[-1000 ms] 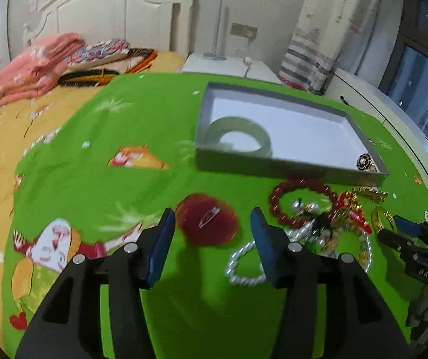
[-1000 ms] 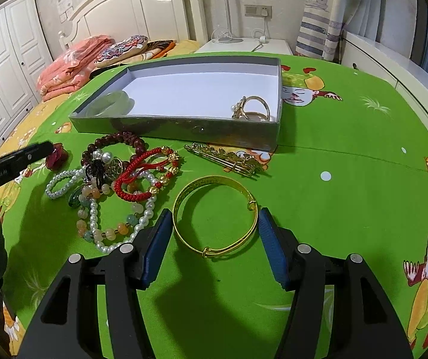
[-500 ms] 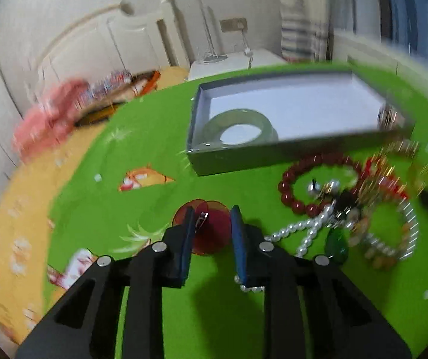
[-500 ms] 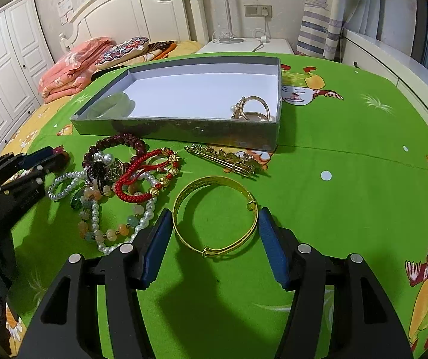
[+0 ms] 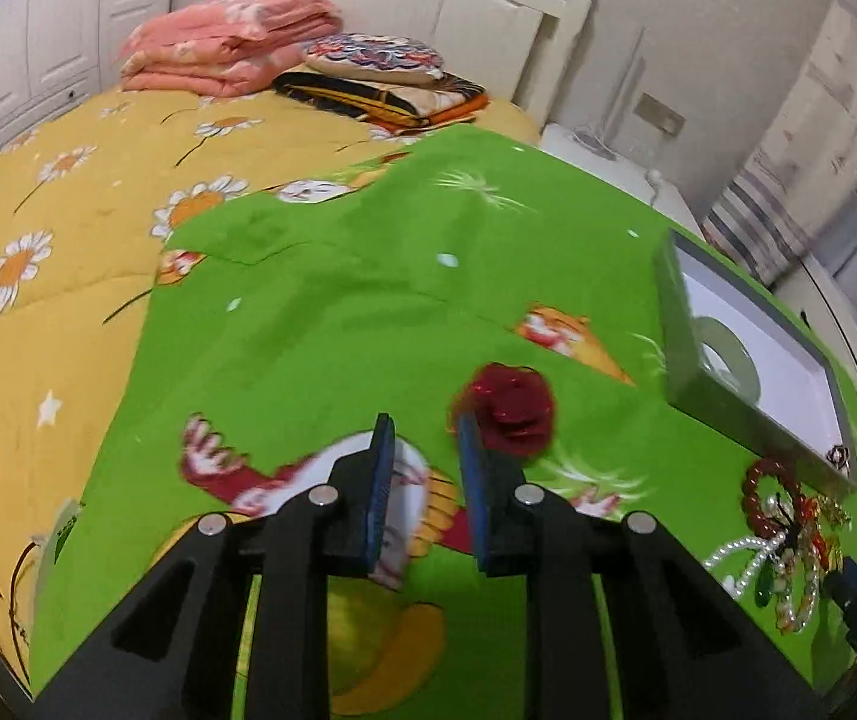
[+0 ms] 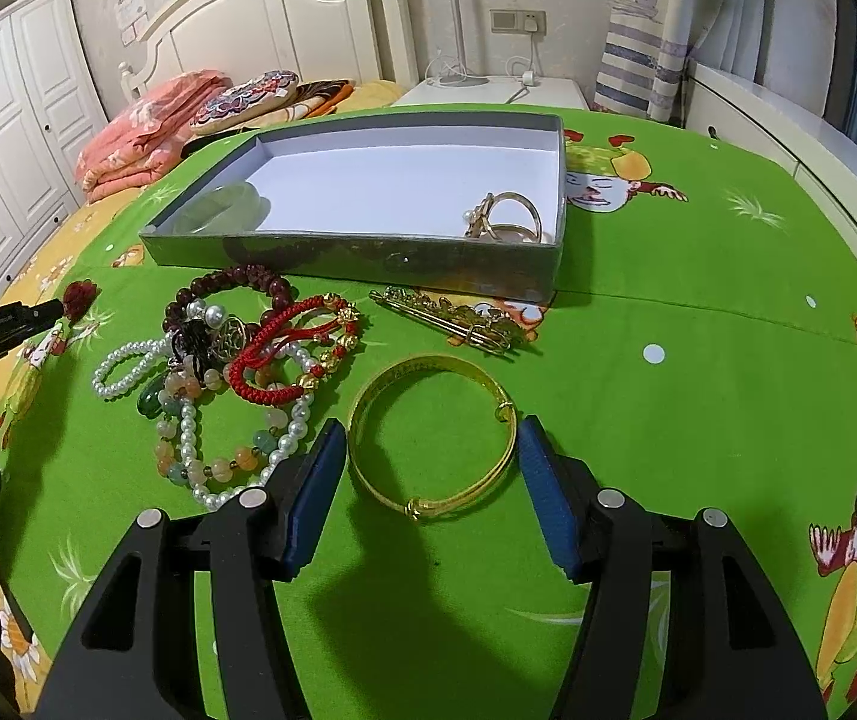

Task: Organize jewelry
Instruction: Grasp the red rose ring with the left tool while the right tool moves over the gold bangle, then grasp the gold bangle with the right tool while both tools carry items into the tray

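A red flower brooch (image 5: 512,414) sits at the tips of my left gripper (image 5: 422,417), leaning over the right fingertip. The jaws are drawn close, and the part they pinch is hidden. In the right wrist view the same brooch (image 6: 80,297) hangs at that gripper's tip (image 6: 38,315), far left. My right gripper (image 6: 433,426) stands open around a gold bangle (image 6: 431,435) lying on the green cloth, pads clear of it. The grey tray (image 6: 356,252) holds a jade bangle (image 6: 218,210) and gold rings (image 6: 506,219).
A heap of bead, pearl and red cord bracelets (image 6: 236,372) lies in front of the tray, with a gold hairpin (image 6: 458,318) beside it. The green cloth (image 5: 338,330) covers a bed with a yellow daisy quilt (image 5: 38,228). Folded pink blankets (image 5: 230,36) lie by the headboard.
My left gripper closed from wide to narrow on the red flower brooch, then swung left and rolled. The brooch shifted a little left with it. The right gripper stayed still.
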Tool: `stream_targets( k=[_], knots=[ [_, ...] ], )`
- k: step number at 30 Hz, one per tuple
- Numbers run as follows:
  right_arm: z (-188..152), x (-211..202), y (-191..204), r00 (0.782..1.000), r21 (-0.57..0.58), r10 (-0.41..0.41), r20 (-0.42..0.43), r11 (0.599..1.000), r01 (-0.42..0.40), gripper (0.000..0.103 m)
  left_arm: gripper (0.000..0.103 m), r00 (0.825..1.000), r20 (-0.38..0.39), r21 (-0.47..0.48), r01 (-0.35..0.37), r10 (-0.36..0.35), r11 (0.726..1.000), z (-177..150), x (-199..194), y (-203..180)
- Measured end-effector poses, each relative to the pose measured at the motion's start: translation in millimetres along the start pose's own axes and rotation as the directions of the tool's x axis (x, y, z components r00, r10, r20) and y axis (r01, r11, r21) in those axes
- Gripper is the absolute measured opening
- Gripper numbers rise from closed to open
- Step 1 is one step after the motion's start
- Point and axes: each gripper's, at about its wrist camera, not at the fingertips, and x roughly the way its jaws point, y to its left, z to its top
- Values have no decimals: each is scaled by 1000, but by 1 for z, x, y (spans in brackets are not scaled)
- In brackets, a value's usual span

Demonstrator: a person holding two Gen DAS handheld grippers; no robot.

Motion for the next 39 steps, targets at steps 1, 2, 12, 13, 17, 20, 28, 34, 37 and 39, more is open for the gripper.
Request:
stream_targets(
  k=[1, 2, 12, 13, 17, 20, 28, 34, 37, 39],
  knots=[
    [0, 0, 0, 1000, -2, -2, -1, 1000, 2, 58, 24, 1000, 2, 6, 4, -4, 1000, -1, -2, 1],
    [0, 0, 1, 1000, -3, -3, -1, 1000, 3, 58, 27, 1000, 5, 14, 16, -16, 1000, -2, -4, 2],
    [0, 0, 2, 1000, -3, -10, -1, 1000, 10, 56, 59, 1000, -4, 207, -1, 2, 978, 2, 15, -54],
    [0, -1, 2, 1000, 0, -9, 0, 1000, 9, 56, 48, 1000, -25, 210, 6, -1, 978, 4, 23, -55],
    [-1, -9, -2, 1000, 5, -2, 11, 1000, 2, 56, 40, 1000, -27, 250, 22, -16, 968, 2, 24, -60],
    [-2, -16, -6, 1000, 16, -4, 25, 1000, 3, 56, 40, 1000, -5, 275, 30, -30, 961, -6, 12, -66],
    [2, -37, -12, 997, 26, 0, 74, 1000, -2, 56, 40, 995, 35, 336, 79, -96, 938, -22, -34, -96],
    [13, -51, -21, 993, 29, 19, 115, 999, -23, 56, 40, 988, 39, 422, 118, -148, 899, -29, -54, -137],
    [22, -52, -23, 992, 20, 26, 124, 999, -28, 56, 40, 985, 34, 445, 135, -167, 885, -23, -53, -156],
    [32, -50, -22, 991, -1, 21, 133, 1000, -21, 56, 40, 983, 31, 465, 146, -181, 873, -17, -50, -171]
  ],
)
